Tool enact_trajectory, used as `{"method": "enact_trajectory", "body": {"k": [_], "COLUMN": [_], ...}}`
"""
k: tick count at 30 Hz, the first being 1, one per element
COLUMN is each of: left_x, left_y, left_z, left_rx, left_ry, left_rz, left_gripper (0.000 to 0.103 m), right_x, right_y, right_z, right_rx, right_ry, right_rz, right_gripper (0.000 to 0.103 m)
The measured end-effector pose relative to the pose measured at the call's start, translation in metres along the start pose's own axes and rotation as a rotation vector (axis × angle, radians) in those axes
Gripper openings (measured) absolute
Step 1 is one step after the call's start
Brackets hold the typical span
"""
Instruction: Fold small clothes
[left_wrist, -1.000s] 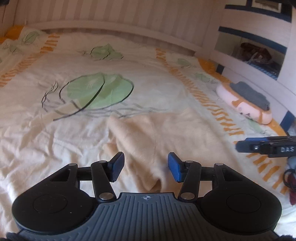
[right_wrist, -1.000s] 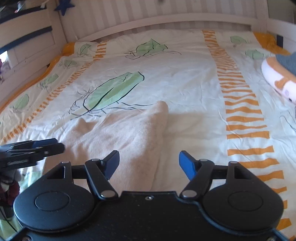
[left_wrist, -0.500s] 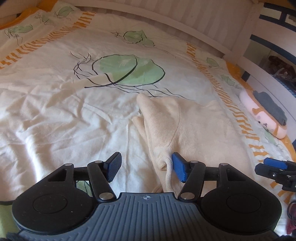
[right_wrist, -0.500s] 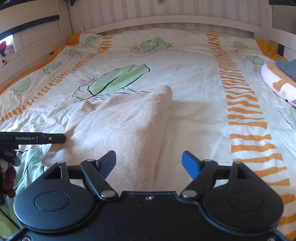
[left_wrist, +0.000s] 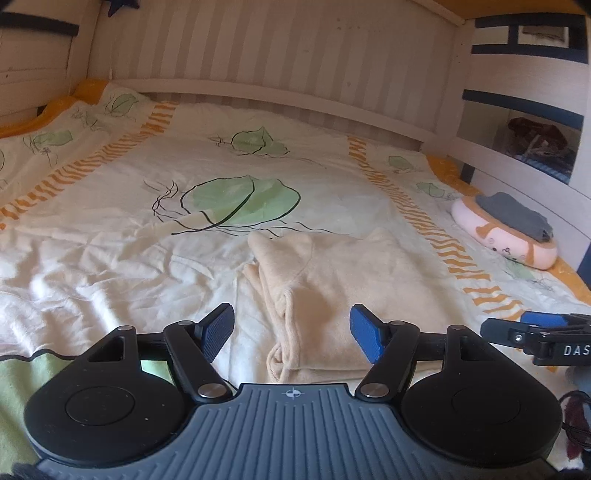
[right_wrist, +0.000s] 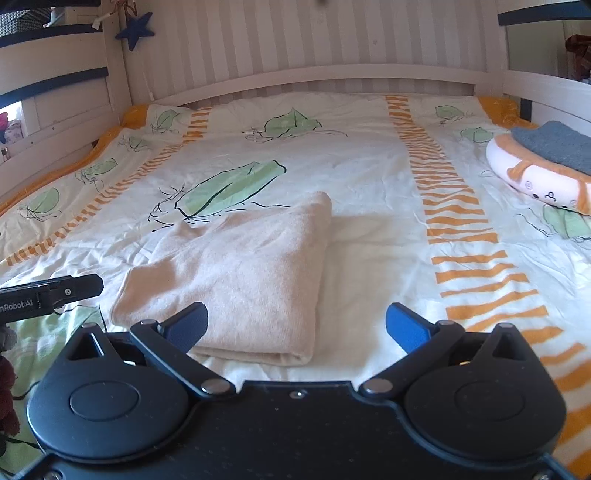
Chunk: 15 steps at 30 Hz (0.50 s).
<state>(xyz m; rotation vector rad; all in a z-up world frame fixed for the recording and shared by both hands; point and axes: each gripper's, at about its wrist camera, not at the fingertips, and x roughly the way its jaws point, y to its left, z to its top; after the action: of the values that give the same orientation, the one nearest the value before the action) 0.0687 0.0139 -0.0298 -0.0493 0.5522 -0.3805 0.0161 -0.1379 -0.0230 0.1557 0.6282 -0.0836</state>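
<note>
Both pairs of fingers stand wide apart and hold nothing: our left gripper (left_wrist: 291, 332) and right gripper (right_wrist: 295, 326) hover just short of the near edge of the beige garment (right_wrist: 243, 273). It lies folded flat on the leaf-print bedspread (right_wrist: 369, 155), its long folded edge on the right, looser layered edges on the left. Bare spread surrounds the garment on every side. Well right of the garment a plush cushion (right_wrist: 532, 177) carries a folded grey cloth (right_wrist: 554, 144); beyond the garment rises the slatted headboard (right_wrist: 295, 44). Compared with half a second ago, our left gripper has drawn back from the garment's near left corner, and both views sit higher.
</note>
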Motion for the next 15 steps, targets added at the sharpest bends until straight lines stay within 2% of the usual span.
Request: {"method": "enact_trajectory", "body": {"k": [3, 7, 9, 11, 13, 15], "left_x": [-0.005, -0.011, -0.014, -0.018, -0.022, -0.024], "left_y": [-0.016, -0.036, -0.038, -0.036, -0.034, -0.032], "left_z": [-0.005, -0.005, -0.003, 0.0, 0.001, 0.002], "left_rx": [0.068, 0.134, 0.111, 0.058, -0.001, -0.036], "left_ry": [-0.02, -0.031, -0.001, 0.037, 0.076, 0.104], "left_rz": [0.04, 0.153, 0.15, 0.117, 0.121, 0.124], "left_gripper": [0.068, 0.068, 0.068, 0.068, 0.068, 0.073], "right_x": [-0.002, -0.001, -0.004, -0.008, -0.011, -0.014], "right_y": [0.004, 0.01, 0.012, 0.013, 0.011, 0.009], "right_z": [-0.006, -0.004, -0.004, -0.005, -0.007, -0.008], "right_rx": [-0.001, 0.004, 0.022, 0.036, 0.05, 0.068], "right_ry": [0.016, 0.063, 0.075, 0.089, 0.092, 0.086], "right_rz": [-0.016, -0.03, -0.077, -0.129, -0.12, -0.097], "right_gripper": [0.103, 0.102, 0.102, 0.102, 0.102, 0.102]}}
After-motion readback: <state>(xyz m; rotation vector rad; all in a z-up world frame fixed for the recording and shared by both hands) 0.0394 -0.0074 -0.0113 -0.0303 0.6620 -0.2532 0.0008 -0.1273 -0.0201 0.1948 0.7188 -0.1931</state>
